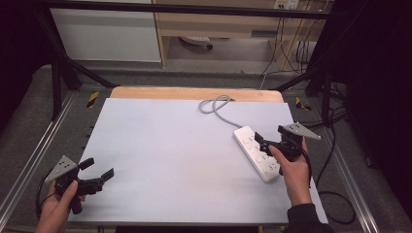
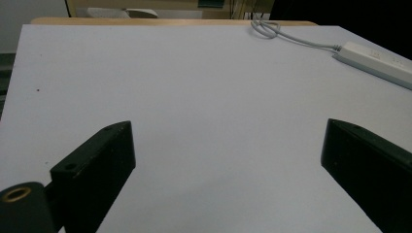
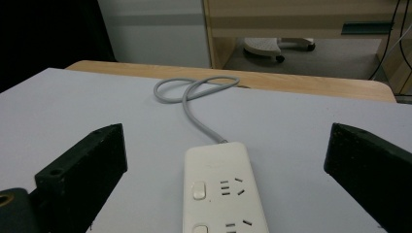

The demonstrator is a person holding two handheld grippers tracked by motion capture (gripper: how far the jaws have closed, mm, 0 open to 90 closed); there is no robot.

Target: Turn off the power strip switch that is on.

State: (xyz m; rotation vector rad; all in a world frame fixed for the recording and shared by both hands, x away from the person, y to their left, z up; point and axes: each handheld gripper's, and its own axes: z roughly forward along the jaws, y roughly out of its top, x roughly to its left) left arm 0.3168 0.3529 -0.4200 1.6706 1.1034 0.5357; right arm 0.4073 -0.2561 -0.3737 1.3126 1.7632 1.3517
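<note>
**Lab-style recording workspace**

Looks like a research lab or test room set up for recording. Pale grey tabletop [image 1: 160, 160] laid over a wooden board, boxed in by a black metal frame [image 1: 58, 82] with diagonal struts. Aluminium rails [image 1: 29, 165] along the grey carpeted floor on both sides, with yellow-and-black hazard tape [image 1: 92, 98] at the corners. Loose cables [image 1: 291, 48] hanging at the back right near a wooden cabinet [image 1: 218, 24]. White wall panel [image 1: 107, 36] behind; dark surroundings left and right.

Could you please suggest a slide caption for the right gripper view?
Open right claw poised above a white plastic power strip, its grey cable looped behind.
</note>
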